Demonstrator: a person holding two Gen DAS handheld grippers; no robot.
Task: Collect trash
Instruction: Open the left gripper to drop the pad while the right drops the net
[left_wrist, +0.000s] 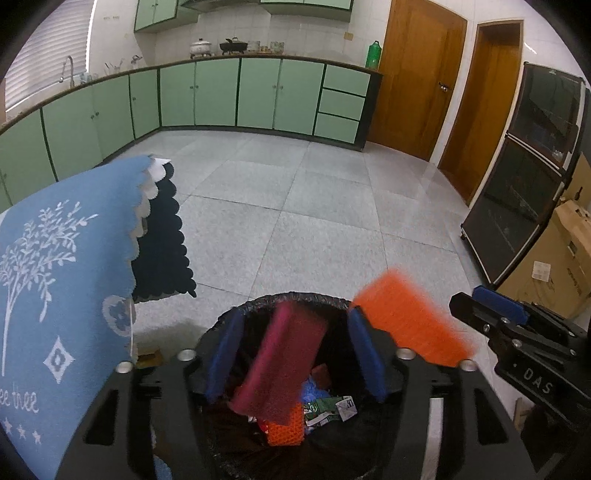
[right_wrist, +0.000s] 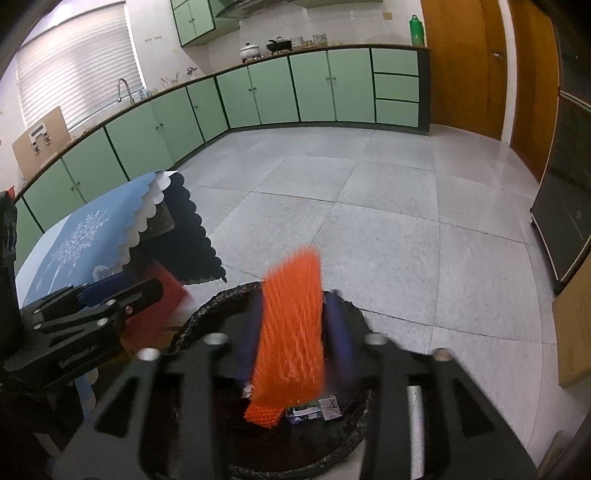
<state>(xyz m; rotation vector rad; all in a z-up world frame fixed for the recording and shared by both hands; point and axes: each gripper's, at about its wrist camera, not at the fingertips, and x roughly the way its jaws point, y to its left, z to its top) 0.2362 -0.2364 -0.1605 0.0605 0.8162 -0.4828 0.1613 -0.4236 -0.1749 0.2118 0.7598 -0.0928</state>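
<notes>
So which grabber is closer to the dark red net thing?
Left. The dark red net hangs between the left gripper's open fingers, above the trash bin. The right gripper is off to its side, around the orange net.

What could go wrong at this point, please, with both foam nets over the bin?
1. The orange foam net sits blurred between the right gripper's open fingers, near the trash bin's rim, so it may drop outside.
2. The dark red foam net between the left gripper's open fingers could catch on a finger.
3. The grippers are close together and could collide.
</notes>
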